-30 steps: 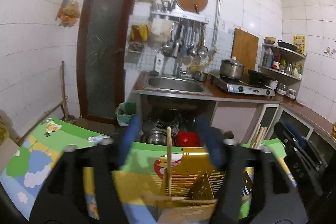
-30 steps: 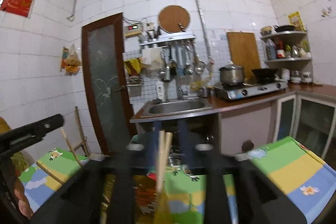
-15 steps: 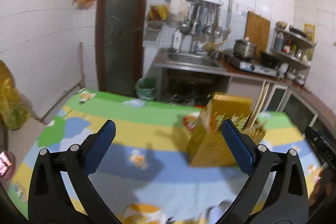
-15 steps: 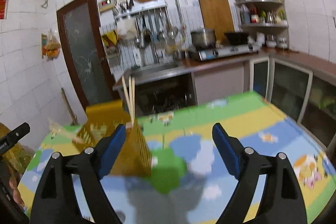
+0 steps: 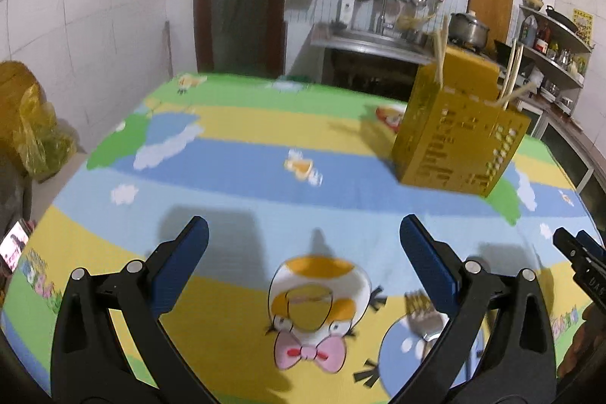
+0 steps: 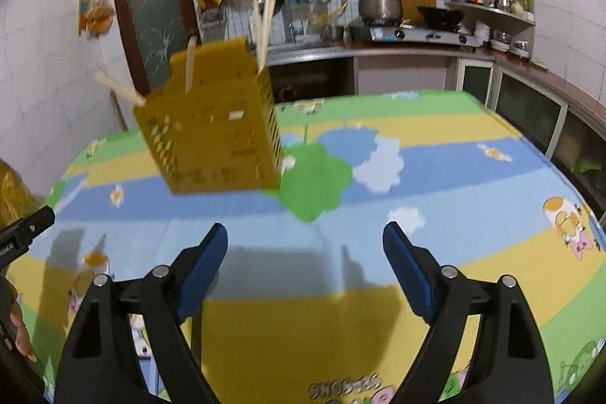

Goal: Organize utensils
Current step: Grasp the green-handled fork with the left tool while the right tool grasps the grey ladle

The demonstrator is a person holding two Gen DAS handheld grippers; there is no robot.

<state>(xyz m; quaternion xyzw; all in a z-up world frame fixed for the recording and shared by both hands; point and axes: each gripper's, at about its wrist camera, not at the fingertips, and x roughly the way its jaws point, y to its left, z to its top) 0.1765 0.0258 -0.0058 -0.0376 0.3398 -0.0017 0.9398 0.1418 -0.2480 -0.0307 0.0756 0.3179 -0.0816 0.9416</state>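
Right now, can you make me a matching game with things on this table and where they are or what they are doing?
Things:
1. yellow utensil holder
2. fork
3. chopsticks
4. left gripper

Places or states:
A. lying flat on the tablecloth
B. open with nothing between its fingers
C. standing on the tablecloth
D. sticking up out of the holder

Pairs: 1-C, 2-A, 3-D, 4-B

We are seeing a yellow perforated utensil holder (image 5: 458, 135) standing upright on the cartoon-print tablecloth (image 5: 235, 177), with wooden chopsticks (image 5: 511, 78) sticking out of its top. A metal fork (image 5: 422, 313) is lying flat on the cloth nearer us.
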